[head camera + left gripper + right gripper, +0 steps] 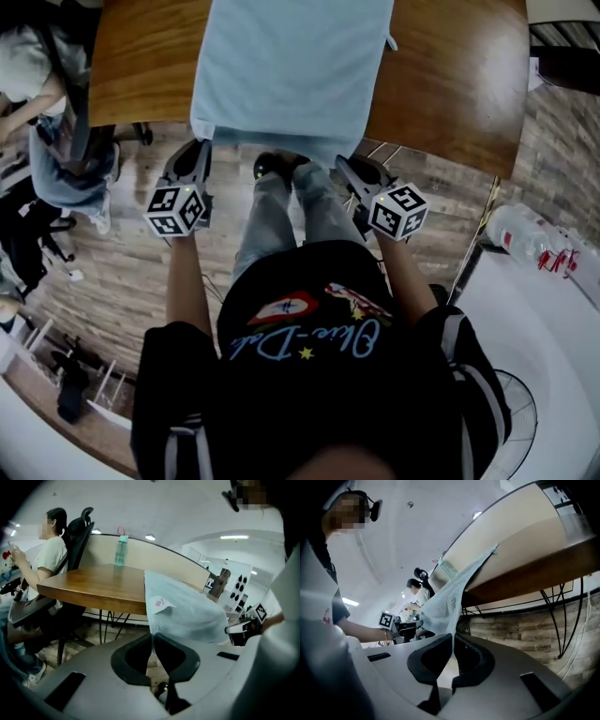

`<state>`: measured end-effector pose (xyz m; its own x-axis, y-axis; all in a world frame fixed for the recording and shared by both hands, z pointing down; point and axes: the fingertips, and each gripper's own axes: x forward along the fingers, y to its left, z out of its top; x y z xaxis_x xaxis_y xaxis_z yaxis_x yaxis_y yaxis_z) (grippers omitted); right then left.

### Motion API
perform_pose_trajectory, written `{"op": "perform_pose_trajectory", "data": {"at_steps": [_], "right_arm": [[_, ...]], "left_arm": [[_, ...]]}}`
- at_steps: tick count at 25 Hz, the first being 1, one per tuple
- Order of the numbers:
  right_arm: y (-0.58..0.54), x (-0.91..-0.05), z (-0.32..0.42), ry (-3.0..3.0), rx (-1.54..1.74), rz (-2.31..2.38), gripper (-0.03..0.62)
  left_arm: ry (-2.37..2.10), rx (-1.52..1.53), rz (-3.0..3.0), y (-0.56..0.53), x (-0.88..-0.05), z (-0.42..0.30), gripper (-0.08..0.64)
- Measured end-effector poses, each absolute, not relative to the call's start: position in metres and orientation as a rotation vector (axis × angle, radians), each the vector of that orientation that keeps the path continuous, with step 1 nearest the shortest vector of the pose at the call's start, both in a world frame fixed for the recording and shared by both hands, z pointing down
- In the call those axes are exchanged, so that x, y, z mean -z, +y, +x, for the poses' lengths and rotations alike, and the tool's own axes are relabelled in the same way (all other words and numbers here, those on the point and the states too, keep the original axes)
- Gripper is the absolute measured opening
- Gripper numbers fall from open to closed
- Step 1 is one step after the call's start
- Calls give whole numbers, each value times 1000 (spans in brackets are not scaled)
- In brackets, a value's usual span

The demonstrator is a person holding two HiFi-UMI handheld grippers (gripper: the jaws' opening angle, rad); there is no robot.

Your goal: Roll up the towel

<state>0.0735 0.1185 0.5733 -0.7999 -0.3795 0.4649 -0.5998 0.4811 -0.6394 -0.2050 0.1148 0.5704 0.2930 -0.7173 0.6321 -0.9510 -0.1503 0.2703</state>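
The pale blue towel [291, 75] is matt, nubbly terry cloth. The brown wooden worktop [150, 66] is smooth, faintly glossy. The left hand-held gripper [152, 637] has a matt grey plastic shell.

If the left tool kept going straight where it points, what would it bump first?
The towel: the left tool pinches its hanging edge, and more cloth lies straight ahead, probably before the table.
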Motion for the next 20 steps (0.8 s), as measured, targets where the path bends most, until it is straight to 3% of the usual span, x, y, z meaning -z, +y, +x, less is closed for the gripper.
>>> {"op": "perform_pose_trajectory", "data": {"at_steps": [12, 20], "right_arm": [[112, -482, 88, -2681, -1383, 804, 9], [65, -438, 100, -2826, -1283, 842, 9]], "left_arm": [[-1495, -197, 2046, 107, -461, -208, 21], [-1580, -168, 2108, 65, -432, -203, 21]]}}
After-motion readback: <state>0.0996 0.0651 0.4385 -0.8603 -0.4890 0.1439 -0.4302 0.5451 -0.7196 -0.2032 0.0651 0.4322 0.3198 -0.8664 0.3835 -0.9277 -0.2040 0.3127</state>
